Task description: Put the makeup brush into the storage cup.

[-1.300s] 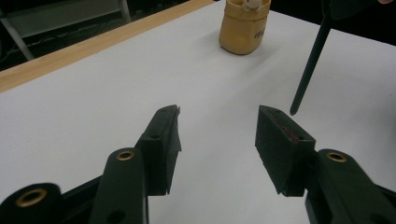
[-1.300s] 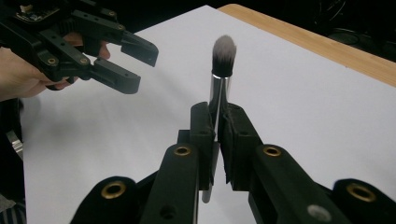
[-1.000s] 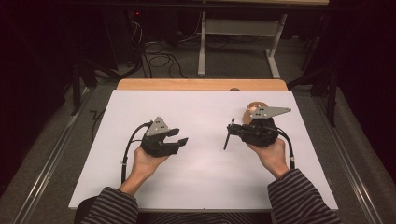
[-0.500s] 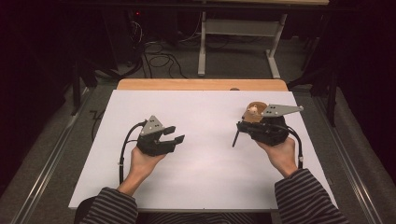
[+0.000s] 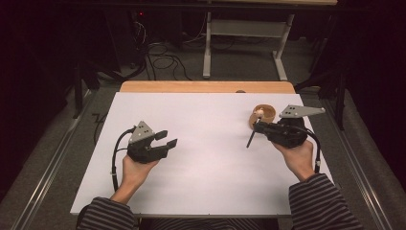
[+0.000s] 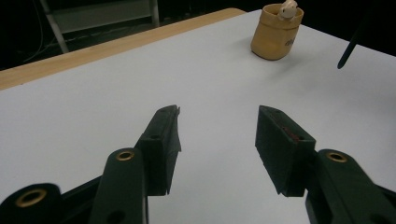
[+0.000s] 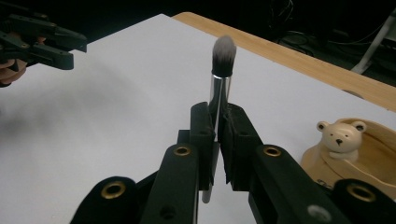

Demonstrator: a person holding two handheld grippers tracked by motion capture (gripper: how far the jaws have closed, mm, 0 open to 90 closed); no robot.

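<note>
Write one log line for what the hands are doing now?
right gripper: shut on makeup brush | left gripper: open, empty | bear cup: on table

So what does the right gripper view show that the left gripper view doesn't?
Right gripper view: the right gripper clamped on a makeup brush with a silver ferrule and grey-white bristles, bristles up, and the left gripper held open farther off. Left gripper view: the left gripper's own black jaws standing apart with nothing between them, and just the brush's dark handle tip at the edge. Both share the tan ceramic pot with a small bear figure on its rim, the white table cover and the wooden table edge.
</note>
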